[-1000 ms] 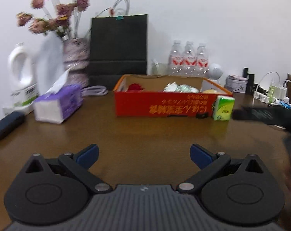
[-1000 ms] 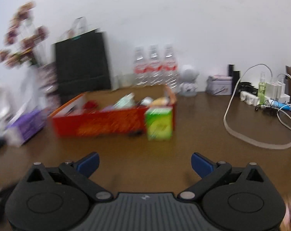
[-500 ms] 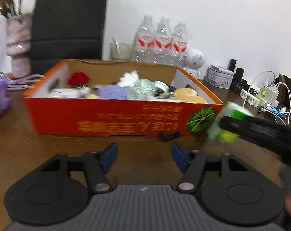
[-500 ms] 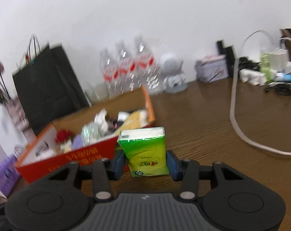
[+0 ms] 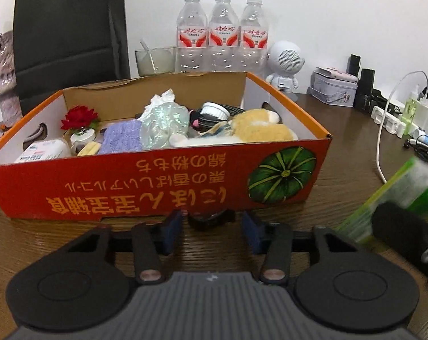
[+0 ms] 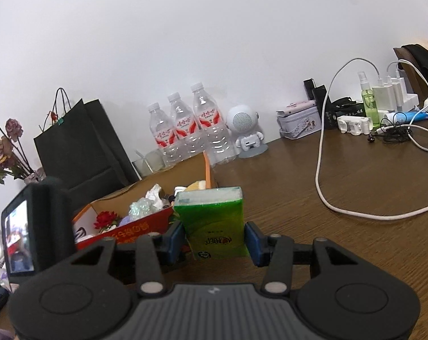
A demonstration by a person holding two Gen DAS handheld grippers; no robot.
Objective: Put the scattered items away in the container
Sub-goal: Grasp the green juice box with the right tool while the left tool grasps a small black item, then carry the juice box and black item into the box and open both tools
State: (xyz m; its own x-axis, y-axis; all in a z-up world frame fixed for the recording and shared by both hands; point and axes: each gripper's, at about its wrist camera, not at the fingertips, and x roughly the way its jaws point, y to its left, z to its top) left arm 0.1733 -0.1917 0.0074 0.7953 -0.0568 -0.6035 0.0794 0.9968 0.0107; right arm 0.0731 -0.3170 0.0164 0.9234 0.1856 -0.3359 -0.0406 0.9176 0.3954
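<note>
An orange cardboard box (image 5: 129, 189) holds a plush toy, a red flower, a crumpled bag and other small items. Against the foot of its front wall lies a small black object (image 5: 211, 219). My left gripper (image 5: 211, 231) straddles that object; its jaws are closing and a sliver of gap shows on each side. My right gripper (image 6: 214, 239) is shut on a green tissue pack (image 6: 214, 221), held upright to the right of the box (image 6: 123, 231). In the left wrist view the pack (image 5: 398, 192) appears blurred at the right edge.
Behind the box stand three water bottles (image 5: 221, 34), a glass (image 5: 154, 61), a black paper bag (image 5: 69, 34) and a white round speaker (image 5: 286, 62). A white cable (image 6: 324, 170), chargers and a tin (image 6: 297, 120) lie on the table's right. A black unit with a screen (image 6: 32, 226) sits left.
My left gripper came up to the box front and its jaws narrowed around the black object. My right gripper closed on the green pack and carried it away from the box corner.
</note>
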